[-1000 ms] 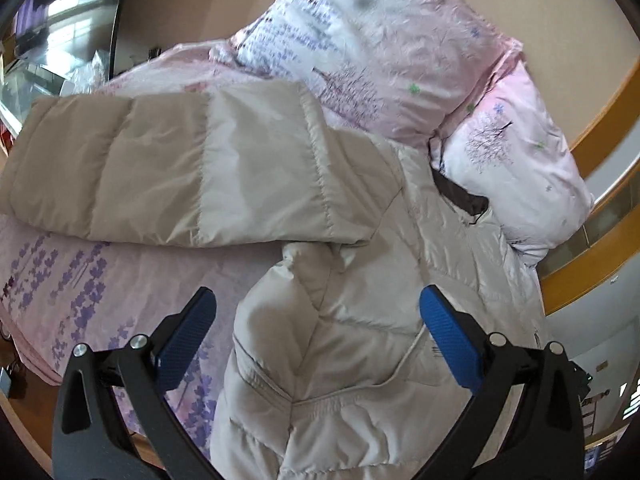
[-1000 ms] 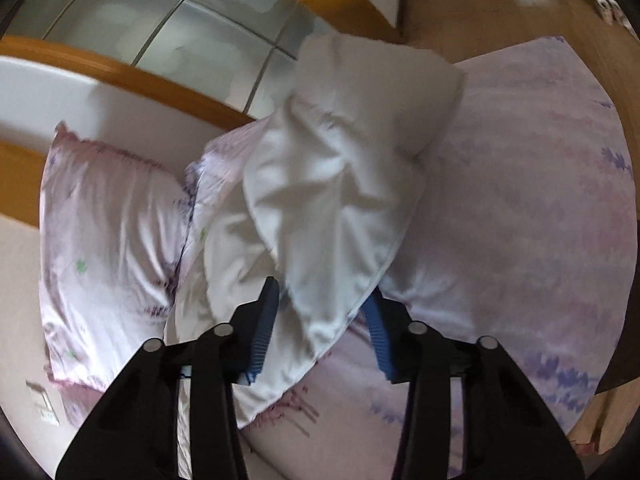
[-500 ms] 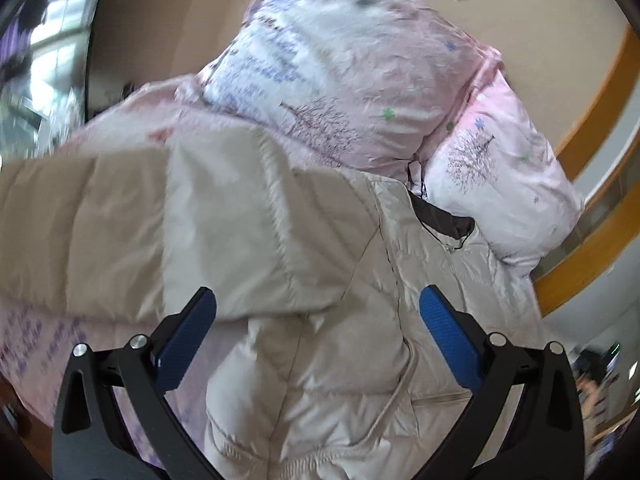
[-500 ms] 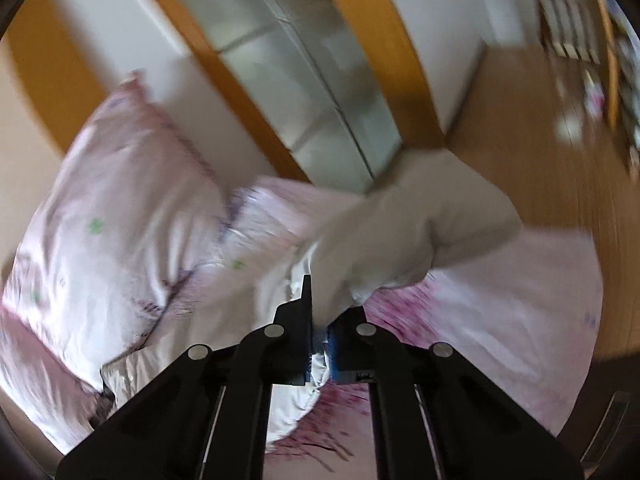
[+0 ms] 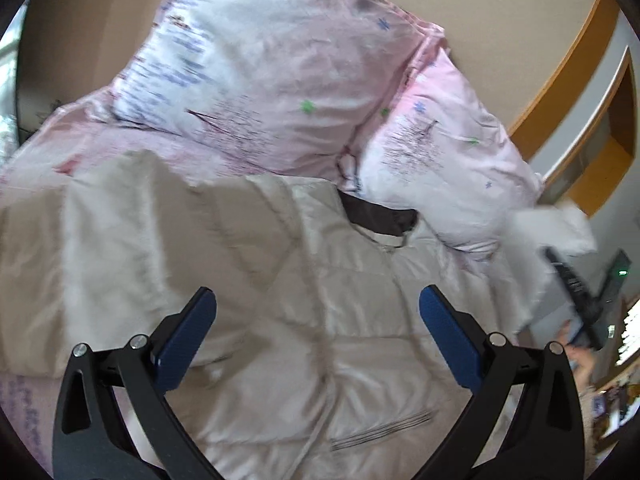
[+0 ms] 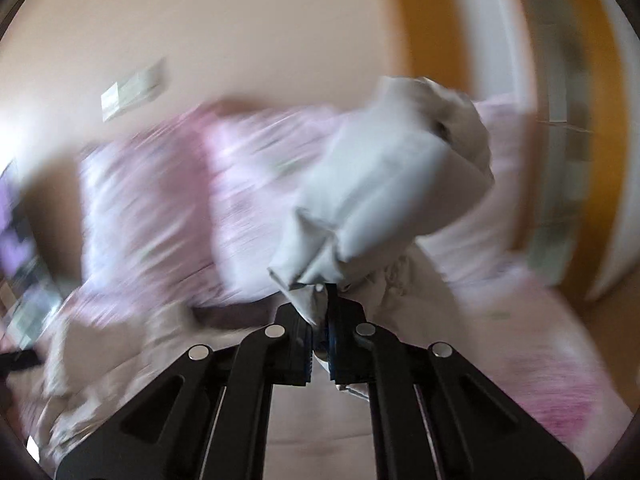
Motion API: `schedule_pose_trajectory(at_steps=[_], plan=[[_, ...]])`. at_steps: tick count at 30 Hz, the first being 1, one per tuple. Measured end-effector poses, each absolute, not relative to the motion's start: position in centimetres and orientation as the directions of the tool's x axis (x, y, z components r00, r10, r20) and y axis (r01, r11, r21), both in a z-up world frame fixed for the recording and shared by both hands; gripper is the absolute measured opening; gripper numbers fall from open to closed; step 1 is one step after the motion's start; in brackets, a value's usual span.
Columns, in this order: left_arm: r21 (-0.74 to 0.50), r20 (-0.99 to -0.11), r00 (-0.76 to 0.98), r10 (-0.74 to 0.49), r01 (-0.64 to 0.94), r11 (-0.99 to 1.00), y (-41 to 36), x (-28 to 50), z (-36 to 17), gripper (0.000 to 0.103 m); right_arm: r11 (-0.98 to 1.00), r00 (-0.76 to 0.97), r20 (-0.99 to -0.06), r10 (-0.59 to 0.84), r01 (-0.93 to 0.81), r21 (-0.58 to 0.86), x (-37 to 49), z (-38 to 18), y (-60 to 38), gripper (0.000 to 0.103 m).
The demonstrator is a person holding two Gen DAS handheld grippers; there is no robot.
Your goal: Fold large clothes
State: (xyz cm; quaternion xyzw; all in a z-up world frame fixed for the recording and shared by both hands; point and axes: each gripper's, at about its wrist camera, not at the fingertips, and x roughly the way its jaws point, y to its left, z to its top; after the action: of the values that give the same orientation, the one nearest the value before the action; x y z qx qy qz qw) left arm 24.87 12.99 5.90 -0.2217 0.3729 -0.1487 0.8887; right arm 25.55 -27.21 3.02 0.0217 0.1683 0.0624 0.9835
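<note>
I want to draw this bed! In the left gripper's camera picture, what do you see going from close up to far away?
Left gripper, open and empty → beige puffy jacket → its dark collar → pink flowery pillows → tan wall.

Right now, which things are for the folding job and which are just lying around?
For the job:
jacket
its sleeve, pinched in the shut right gripper
left gripper, open over the jacket

Just lying about:
big pillow
small pillow
bedsheet
</note>
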Motion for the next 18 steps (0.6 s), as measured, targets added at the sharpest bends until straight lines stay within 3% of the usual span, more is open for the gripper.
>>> schedule_pose_trajectory(at_steps=[3,5,7,9,14,16,17,18], plan=[[-0.518,-0.593,0.652,-0.474,0.142,0.843,11.1,26.2,5.6,0.101,0.965,0.838,-0.485,0.251,-0.255,0.058,28.9,-0.7,-21.6,0.005],[-0.517,-0.613,0.623,-0.486,0.150,0.843,9.9,27.1,5.1,0.101,0.947,0.747,-0.614,0.254,-0.323,-0.001,30.7,-4.3,-17.5,0.006],[-0.524,-0.633,0.580,-0.513,0.167,0.835,8.6,27.8,4.5,0.101,0.933,0.694,-0.684,0.225,-0.356,-0.054,31.4,-6.3,-15.3,0.009],[-0.546,-0.644,0.535,-0.547,0.179,0.818,7.4,28.7,3.9,0.101,0.927,0.637,-0.743,0.205,-0.371,-0.063,31.7,-7.6,-14.3,0.011],[-0.582,-0.685,0.455,-0.569,0.127,0.803,5.5,30.7,2.1,0.101,0.929,0.580,-0.767,0.274,-0.365,0.055,31.3,-6.8,-16.5,0.020],[-0.600,-0.696,0.420,-0.582,0.105,0.793,5.2,31.2,1.2,0.100,0.926,0.550,-0.761,0.343,-0.334,0.176,30.3,-6.4,-18.7,0.038],[-0.612,-0.705,0.389,-0.593,0.088,0.786,4.9,31.5,0.6,0.099,0.921,0.540,-0.755,0.372,-0.314,0.230,29.9,-6.2,-19.6,0.042],[-0.623,-0.706,0.369,-0.605,0.083,0.778,4.7,31.5,0.2,0.099,0.914,0.536,-0.743,0.400,-0.296,0.278,29.6,-5.9,-20.8,0.056]])
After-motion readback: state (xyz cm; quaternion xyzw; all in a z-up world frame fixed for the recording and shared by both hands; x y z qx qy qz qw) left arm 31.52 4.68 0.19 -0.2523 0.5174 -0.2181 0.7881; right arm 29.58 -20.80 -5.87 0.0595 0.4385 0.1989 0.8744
